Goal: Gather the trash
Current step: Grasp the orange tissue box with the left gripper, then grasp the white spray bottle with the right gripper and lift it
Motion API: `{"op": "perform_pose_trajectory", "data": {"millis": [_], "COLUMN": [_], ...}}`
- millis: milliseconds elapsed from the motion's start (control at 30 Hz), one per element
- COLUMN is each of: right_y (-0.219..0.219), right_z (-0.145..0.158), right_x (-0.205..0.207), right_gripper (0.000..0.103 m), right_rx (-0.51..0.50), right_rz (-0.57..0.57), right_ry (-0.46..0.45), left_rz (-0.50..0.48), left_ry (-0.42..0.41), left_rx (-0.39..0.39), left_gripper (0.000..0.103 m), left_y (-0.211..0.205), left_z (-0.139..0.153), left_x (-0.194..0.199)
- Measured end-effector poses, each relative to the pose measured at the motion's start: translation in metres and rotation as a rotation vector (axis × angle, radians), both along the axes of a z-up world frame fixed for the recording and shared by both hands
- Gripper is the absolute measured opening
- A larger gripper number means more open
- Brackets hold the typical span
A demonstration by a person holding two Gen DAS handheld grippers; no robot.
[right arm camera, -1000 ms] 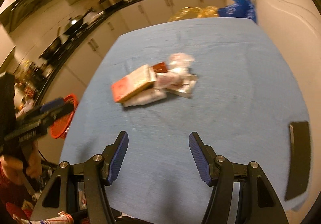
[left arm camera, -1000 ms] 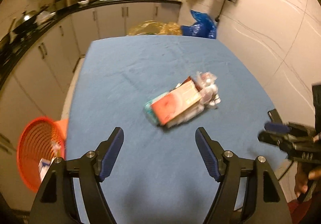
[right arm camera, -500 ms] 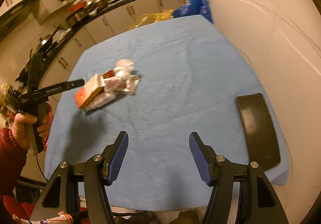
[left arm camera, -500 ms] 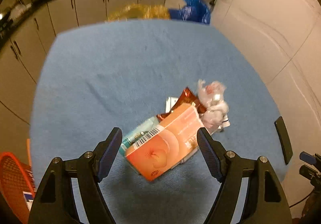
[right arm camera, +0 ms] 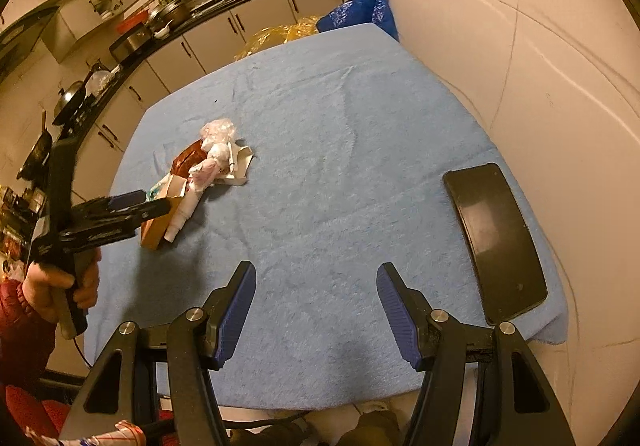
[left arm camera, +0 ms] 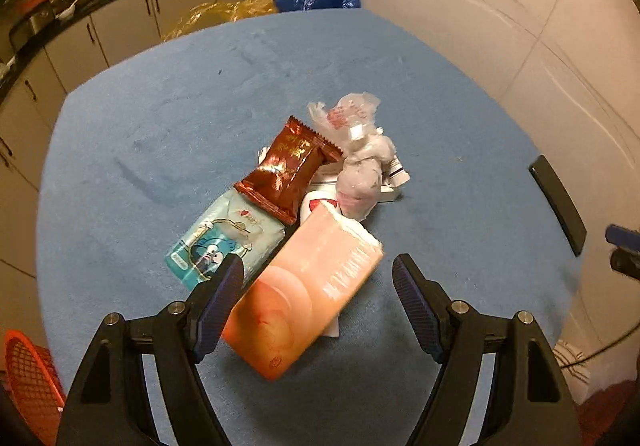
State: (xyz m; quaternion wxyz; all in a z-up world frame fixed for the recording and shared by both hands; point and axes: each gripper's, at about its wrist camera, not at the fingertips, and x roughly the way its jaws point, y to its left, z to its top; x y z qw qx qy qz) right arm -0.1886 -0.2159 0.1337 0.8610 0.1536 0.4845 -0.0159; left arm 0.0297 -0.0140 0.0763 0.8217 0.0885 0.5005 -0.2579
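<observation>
The left claw [left arm camera: 318, 286] stands wide open, gripping nothing, its blue pads on either side of the near end of a peach-orange soft tissue pack [left arm camera: 308, 294]. That pack lies slantwise on the blue cloth-covered tabletop [left arm camera: 160, 118], its long axis running from near left to far right. Against its left lies a pale blue tissue pack [left arm camera: 224, 238]; a dark red foil wrapper [left arm camera: 290, 170] overlaps that, and a crumpled clear plastic bag [left arm camera: 360, 162] crowds the far right. The right claw [right arm camera: 316, 310] also gapes empty over bare cloth, well apart from the heap. A flat black phone [right arm camera: 496, 238] lies near the right edge, a red mesh basket [left arm camera: 28, 378] below at the left.
</observation>
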Motion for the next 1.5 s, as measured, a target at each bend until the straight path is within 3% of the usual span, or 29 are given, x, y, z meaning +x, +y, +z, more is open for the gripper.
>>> {"op": "perform_pose_trajectory", "data": {"millis": [100,133,400,567,700,1067,1233,1500], "right_y": [0.001,0.0,0.004,0.021,0.039,0.099,0.129,0.166], "right_z": [0.0,-0.001,-0.009,-0.016,-0.019,-0.036,-0.06,-0.093], "right_x": [-0.001,-0.001,0.009,0.023,0.039,0.127,0.168,0.202], "right_gripper": [0.067,0.067,0.067,0.067,0.067,0.067,0.066,0.048], "right_rx": [-0.009,-0.007,0.022,0.043,0.06,0.195,0.257,0.169], "right_rz": [0.008,0.005,0.016,0.072,0.124,0.213,0.203,0.206], "right_ry": [0.002,0.004,0.014,0.022,0.024,0.064,0.14,0.251], "left_rz": [0.022,0.023,0.01,0.07,0.109,0.199,0.216,0.229], "left_ry": [0.003,0.009,0.002,0.046,0.032,0.042,0.026,0.031], "left_rx": [0.022,0.032,0.101,0.116,0.138,0.095,0.086,0.077], "left_gripper": [0.072,0.066,0.057,0.057,0.046,0.046,0.046,0.06], "left_y": [0.005,0.007,0.02,0.048,0.069,0.107,0.112,0.116], "left_z": [-0.006,-0.008,-0.022,-0.036,-0.044,-0.036,-0.026,-0.016], "left_x": [0.003,0.003,-0.019,-0.034,-0.048,-0.072,-0.087,-0.084]}}
